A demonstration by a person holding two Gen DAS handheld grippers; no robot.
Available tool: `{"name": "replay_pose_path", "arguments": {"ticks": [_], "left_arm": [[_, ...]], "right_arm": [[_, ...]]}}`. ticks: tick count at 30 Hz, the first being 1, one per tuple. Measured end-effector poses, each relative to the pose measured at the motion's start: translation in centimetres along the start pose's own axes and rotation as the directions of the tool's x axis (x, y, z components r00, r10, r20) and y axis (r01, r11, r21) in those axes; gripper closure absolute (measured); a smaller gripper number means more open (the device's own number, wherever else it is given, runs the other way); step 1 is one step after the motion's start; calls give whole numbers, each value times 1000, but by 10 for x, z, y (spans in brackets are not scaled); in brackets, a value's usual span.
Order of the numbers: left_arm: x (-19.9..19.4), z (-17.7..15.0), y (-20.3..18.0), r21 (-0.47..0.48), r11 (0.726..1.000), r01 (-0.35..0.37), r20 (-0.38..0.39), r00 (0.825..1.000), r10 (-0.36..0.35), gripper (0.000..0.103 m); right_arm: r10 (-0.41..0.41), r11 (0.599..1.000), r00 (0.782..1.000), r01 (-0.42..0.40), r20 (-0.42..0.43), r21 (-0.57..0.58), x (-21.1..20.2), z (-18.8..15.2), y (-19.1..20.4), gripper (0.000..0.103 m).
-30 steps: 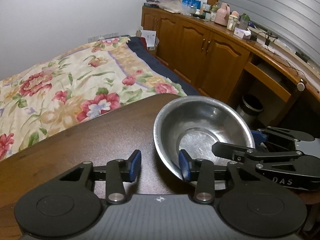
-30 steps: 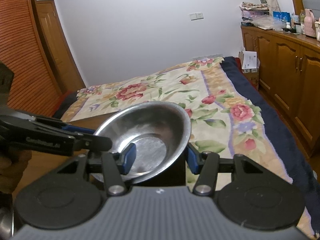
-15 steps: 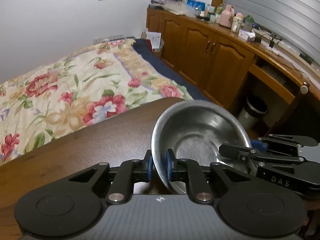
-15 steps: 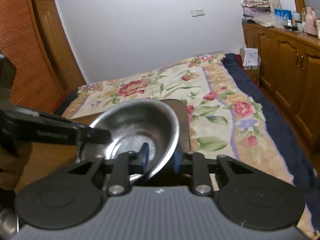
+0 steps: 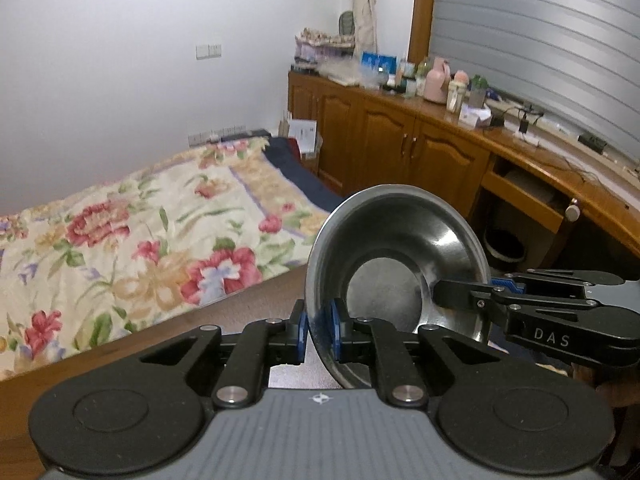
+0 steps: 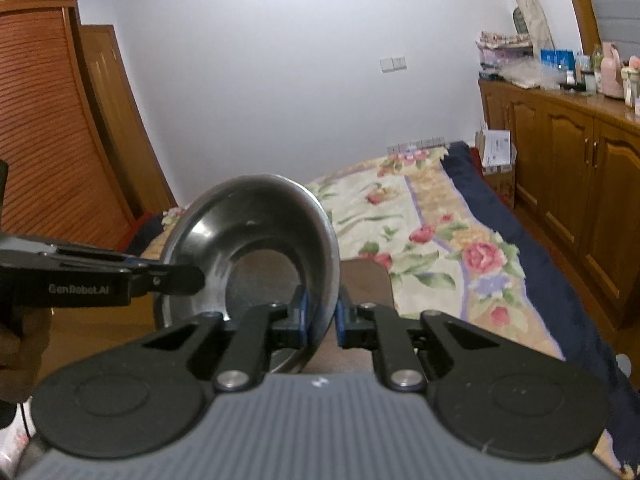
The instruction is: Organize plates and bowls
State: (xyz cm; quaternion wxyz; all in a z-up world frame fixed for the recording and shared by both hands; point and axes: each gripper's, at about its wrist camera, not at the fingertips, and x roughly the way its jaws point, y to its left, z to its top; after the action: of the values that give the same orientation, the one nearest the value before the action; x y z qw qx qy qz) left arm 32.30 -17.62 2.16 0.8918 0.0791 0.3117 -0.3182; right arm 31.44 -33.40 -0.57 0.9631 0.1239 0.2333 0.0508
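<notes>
Left wrist view shows the left tool (image 5: 316, 334) and right tool (image 5: 460, 294) each clamped on the steel bowl's (image 5: 394, 264) rim, lifted off the tabletop (image 5: 168, 344); next, carrying it level to its place.

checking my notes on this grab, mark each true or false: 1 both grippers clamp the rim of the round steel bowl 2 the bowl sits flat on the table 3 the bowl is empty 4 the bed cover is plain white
1. True: the left gripper and the right gripper each pinch the rim of the round steel bowl.
2. False: the bowl is tilted and held above the brown wooden table.
3. True: only bare metal shows inside.
4. False: the bed cover has a floral print with a dark blue border.
</notes>
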Motion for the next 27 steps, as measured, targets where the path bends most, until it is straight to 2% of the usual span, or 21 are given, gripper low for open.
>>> {"name": "replay_pose_path", "arguments": {"ticks": [14, 27], "left_arm": [[-79, -11, 3, 8, 999, -31, 104, 994, 30, 89], [-138, -40, 6, -1, 997, -75, 155, 985, 74, 89]], "right_arm": [[32, 999, 997, -28, 77, -44, -36, 13, 38, 88], [81, 994, 993, -74, 84, -85, -58, 9, 73, 88]]}}
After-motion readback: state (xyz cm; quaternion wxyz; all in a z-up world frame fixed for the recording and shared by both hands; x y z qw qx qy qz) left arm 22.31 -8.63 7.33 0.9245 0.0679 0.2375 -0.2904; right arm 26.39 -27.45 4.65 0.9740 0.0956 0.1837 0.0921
